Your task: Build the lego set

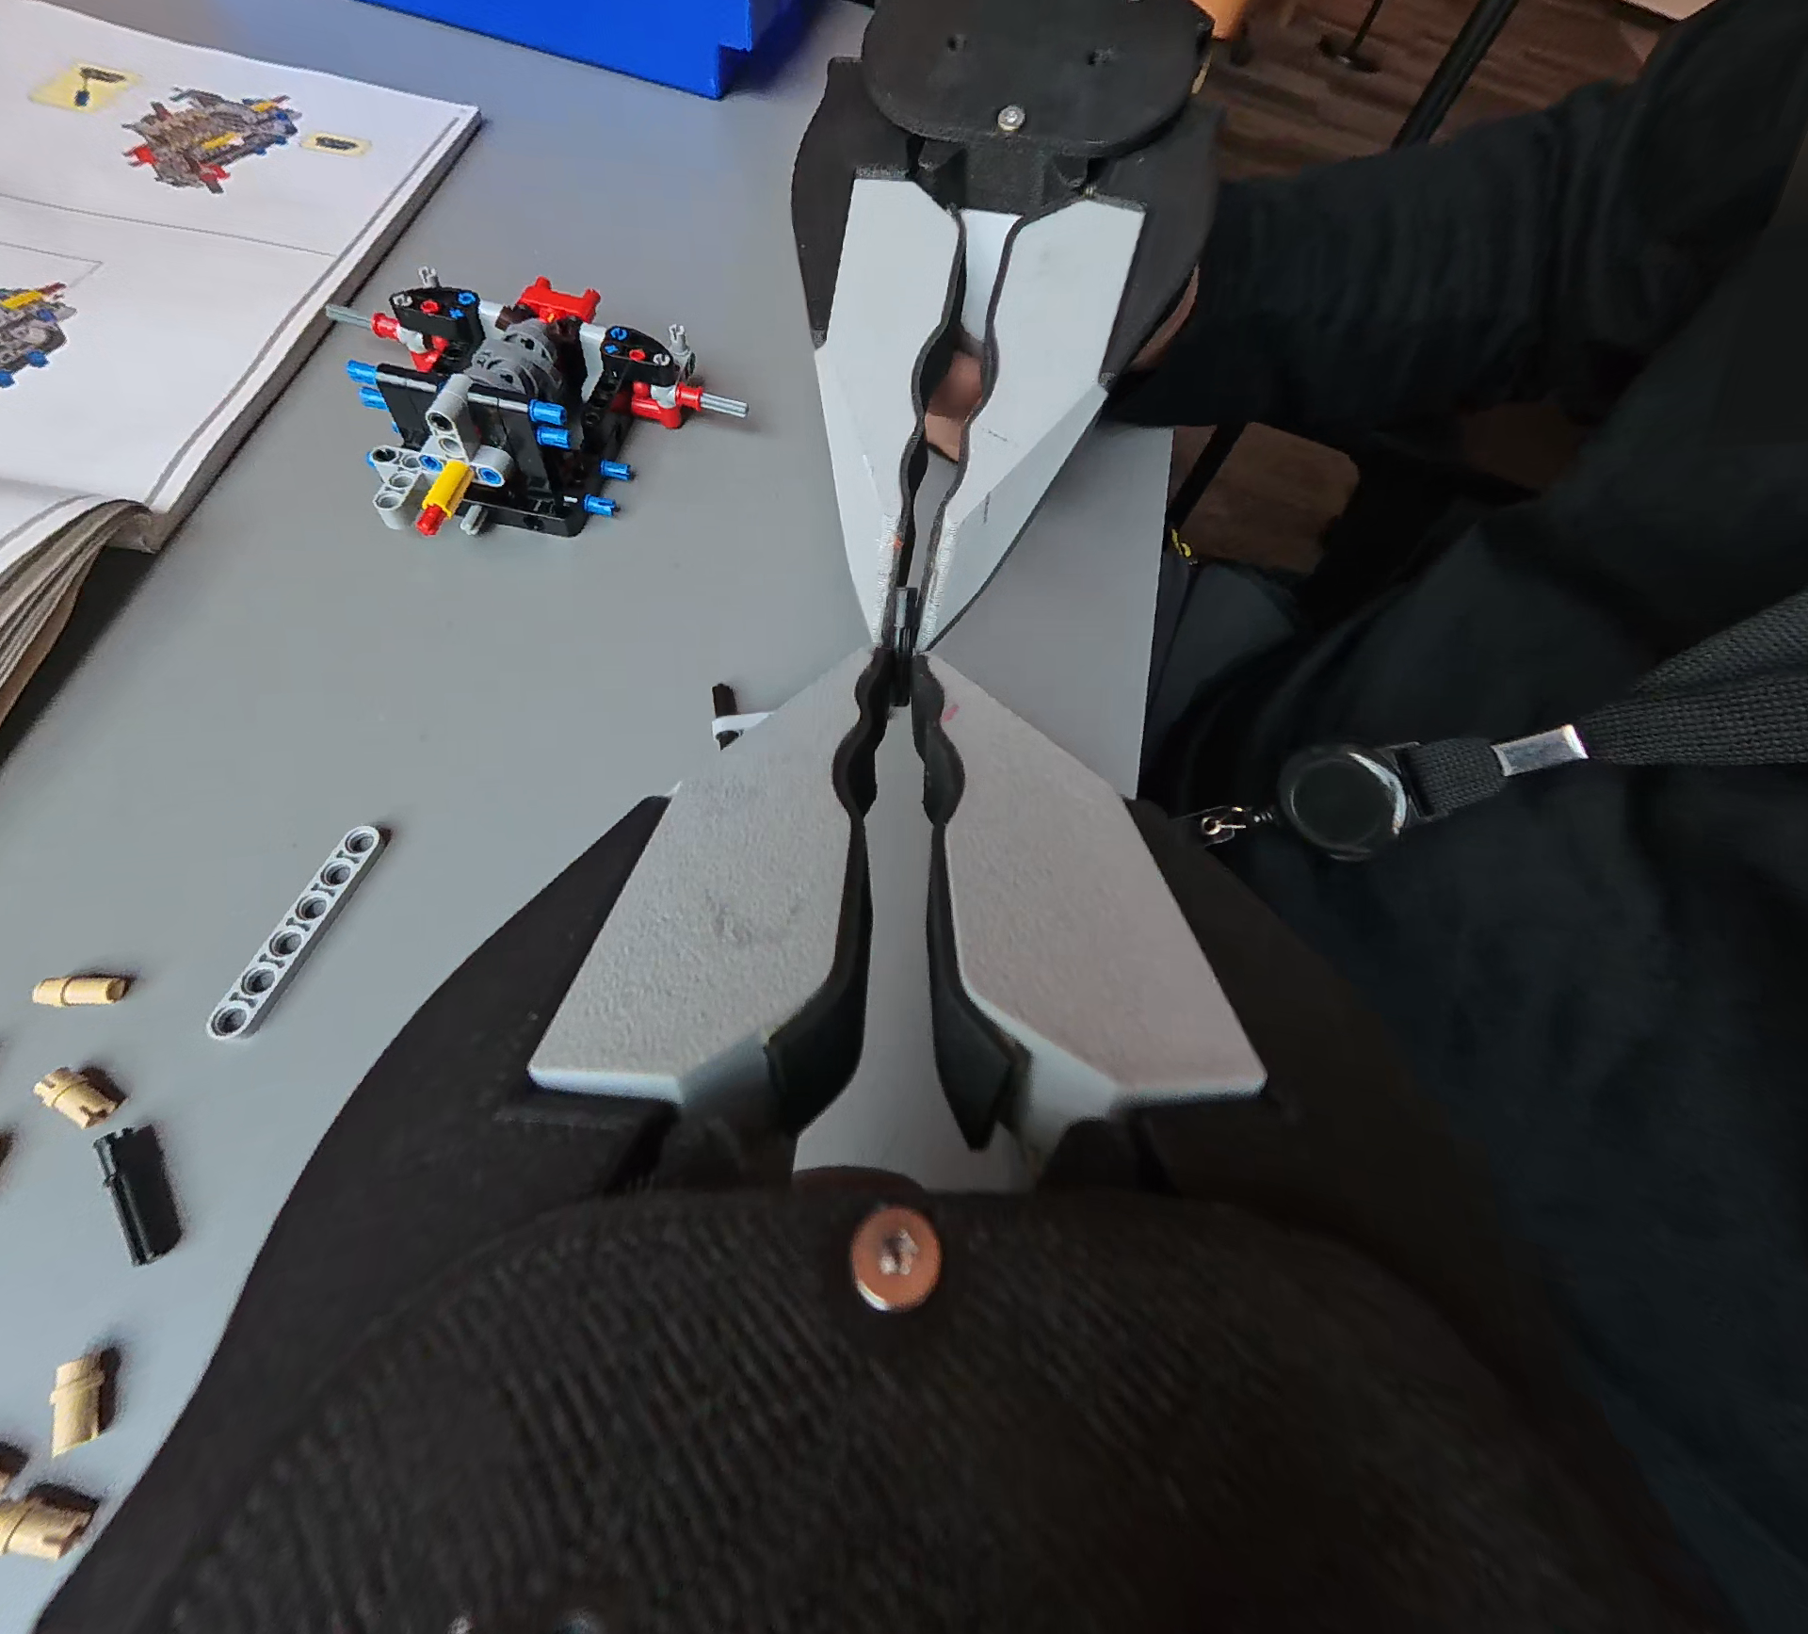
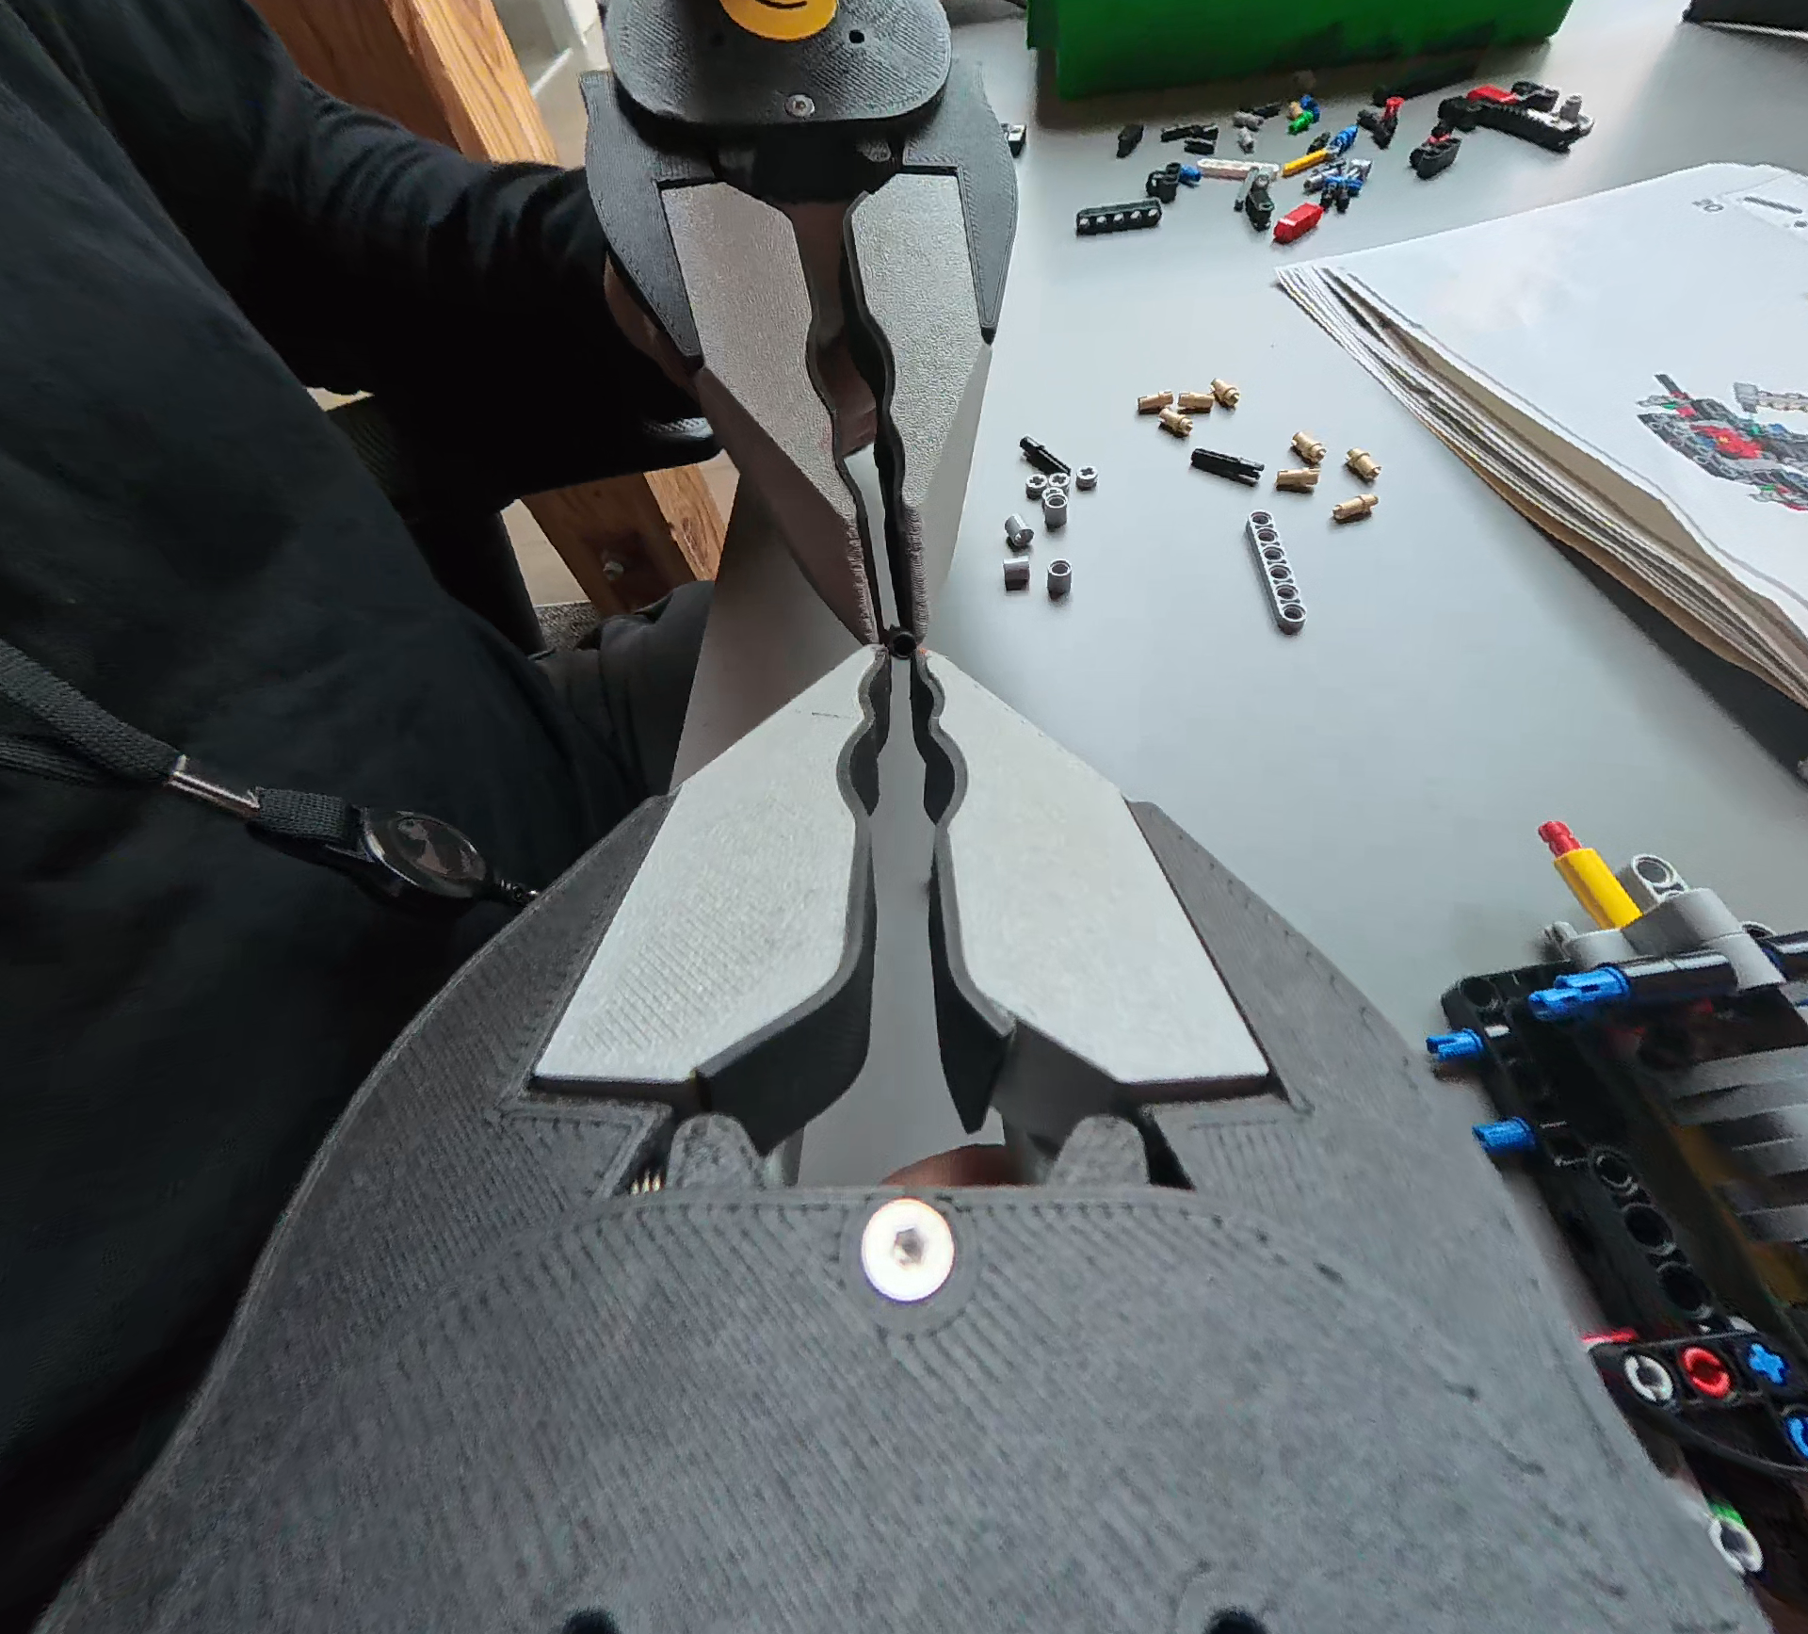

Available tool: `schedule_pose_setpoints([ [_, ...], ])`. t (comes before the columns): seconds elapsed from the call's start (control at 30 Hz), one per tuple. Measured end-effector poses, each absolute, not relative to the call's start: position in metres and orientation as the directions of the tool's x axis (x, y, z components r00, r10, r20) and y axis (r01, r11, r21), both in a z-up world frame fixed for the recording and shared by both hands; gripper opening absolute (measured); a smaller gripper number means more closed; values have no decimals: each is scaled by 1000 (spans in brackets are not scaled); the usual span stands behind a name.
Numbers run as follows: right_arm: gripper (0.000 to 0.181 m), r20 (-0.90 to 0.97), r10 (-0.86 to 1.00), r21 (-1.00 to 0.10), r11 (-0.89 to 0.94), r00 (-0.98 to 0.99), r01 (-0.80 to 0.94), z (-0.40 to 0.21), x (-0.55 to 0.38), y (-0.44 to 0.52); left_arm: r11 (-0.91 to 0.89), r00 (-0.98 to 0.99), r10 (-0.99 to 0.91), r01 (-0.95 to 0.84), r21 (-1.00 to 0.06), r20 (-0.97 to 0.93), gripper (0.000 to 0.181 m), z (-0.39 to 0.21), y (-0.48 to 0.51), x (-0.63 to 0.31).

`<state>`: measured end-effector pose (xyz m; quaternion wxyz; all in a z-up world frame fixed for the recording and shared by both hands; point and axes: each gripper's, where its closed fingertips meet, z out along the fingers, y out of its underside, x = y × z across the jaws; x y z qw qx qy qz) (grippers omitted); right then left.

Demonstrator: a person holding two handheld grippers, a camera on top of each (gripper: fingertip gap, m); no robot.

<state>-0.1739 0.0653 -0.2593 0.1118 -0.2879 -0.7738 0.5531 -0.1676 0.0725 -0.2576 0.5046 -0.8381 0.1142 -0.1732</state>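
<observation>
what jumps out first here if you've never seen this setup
The two grippers meet tip to tip above the table's near edge, left gripper and right gripper pinching a small black piece between them. Beyond, a half-built lego model sits beside the open instruction booklet.

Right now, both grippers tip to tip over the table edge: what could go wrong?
1. The small black pin is pinched only at the very tips of the left gripper and right gripper; a slip likely drops it off the table edge.
2. A swing sideways could knock the partly built model.
</observation>
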Motion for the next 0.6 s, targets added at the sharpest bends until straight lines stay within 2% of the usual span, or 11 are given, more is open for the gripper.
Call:
schedule_pose_setpoints([
  [0.4, 6, -181, 557, -939, 147, -811, 311, -253, -175, 63, -460, 910, -355, 27, -887, 212, 1, -259, 72, -168],
  [0.6, 2, -179, 551, -947, 128, -815, 294, -250, -177, 63, -451, 909, -361, 26, -892, 210, 1, -258, 73, -167],
])
